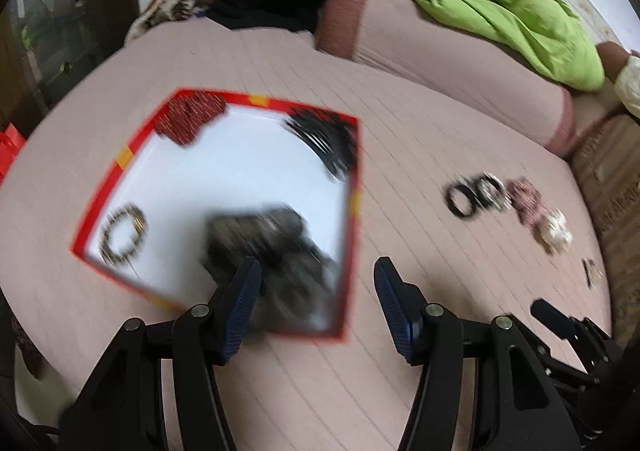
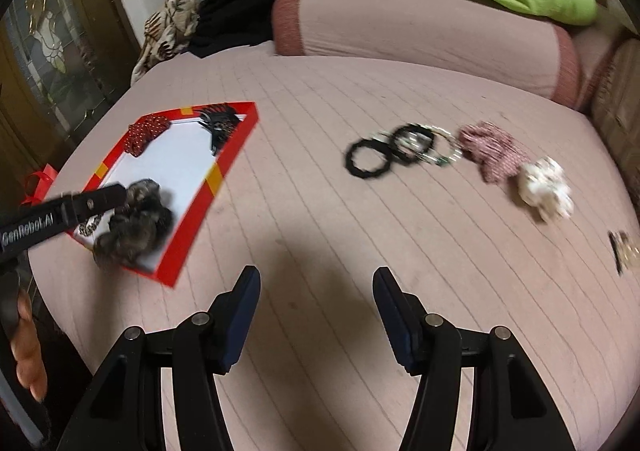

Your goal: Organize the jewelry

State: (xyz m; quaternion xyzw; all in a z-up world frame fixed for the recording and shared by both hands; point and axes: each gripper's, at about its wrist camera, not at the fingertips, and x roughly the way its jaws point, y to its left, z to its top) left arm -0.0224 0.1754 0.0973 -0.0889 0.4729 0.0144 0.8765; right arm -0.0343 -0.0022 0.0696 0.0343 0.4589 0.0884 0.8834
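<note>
Left wrist view: our left gripper [image 1: 316,283] has its jaws wide apart and grips nothing, hovering at the near corner of the red box [image 1: 120,159]. A dark fuzzy scrunchie [image 1: 276,243] lies in the box just ahead of the left finger; blur hides whether the finger touches it. Also in the box are a red dotted scrunchie [image 1: 188,119], a bunch of black clips [image 1: 324,143] and a beaded bracelet [image 1: 122,235].

In the right wrist view, our right gripper [image 2: 316,283] is likewise wide open and empty, over bare bedcover [image 2: 320,211], well apart from the box.

We judge the job roughly half done: four items are boxed. Still loose on the cover are a black hair tie [image 2: 368,157], a cluster of bangles [image 2: 424,143] touching it, a pink scrunchie [image 2: 490,151], a white scrunchie [image 2: 546,187] just beside that, and a small gold clip [image 2: 622,249] nearer the edge.

The only legible writing is "GenRobot.AI" on the left gripper's arm in the right wrist view.
</note>
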